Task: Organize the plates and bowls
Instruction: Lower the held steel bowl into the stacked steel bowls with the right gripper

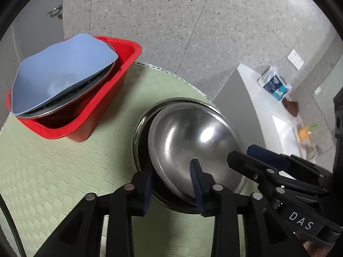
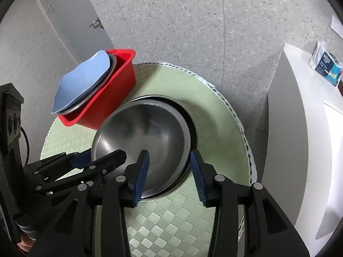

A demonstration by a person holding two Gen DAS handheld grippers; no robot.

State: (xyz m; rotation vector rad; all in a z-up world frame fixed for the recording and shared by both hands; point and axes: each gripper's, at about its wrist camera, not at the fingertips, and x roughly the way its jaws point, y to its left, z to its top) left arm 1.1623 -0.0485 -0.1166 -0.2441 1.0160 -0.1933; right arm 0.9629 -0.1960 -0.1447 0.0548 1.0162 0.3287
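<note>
We cannot see the contents of the red bin (image 1: 103, 105): the blue plate (image 1: 62, 68) covers the metal dishes under it, leaving only their rims exposed, so their count is indeterminate. The lower steel dish (image 2: 186, 117) is mostly hidden by the steel bowl (image 2: 145, 137) above it. The round table (image 1: 53, 167) is cut off by the lower frame edge. The printing on the packet (image 1: 275, 83) on the white counter (image 1: 253, 90) is too small to read.

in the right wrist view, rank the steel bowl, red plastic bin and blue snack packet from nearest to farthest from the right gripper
1. Shiny steel bowl, straddled by the right gripper.
2. Red plastic bin, upper left on the mat.
3. Blue snack packet, far right on the white counter.
</note>
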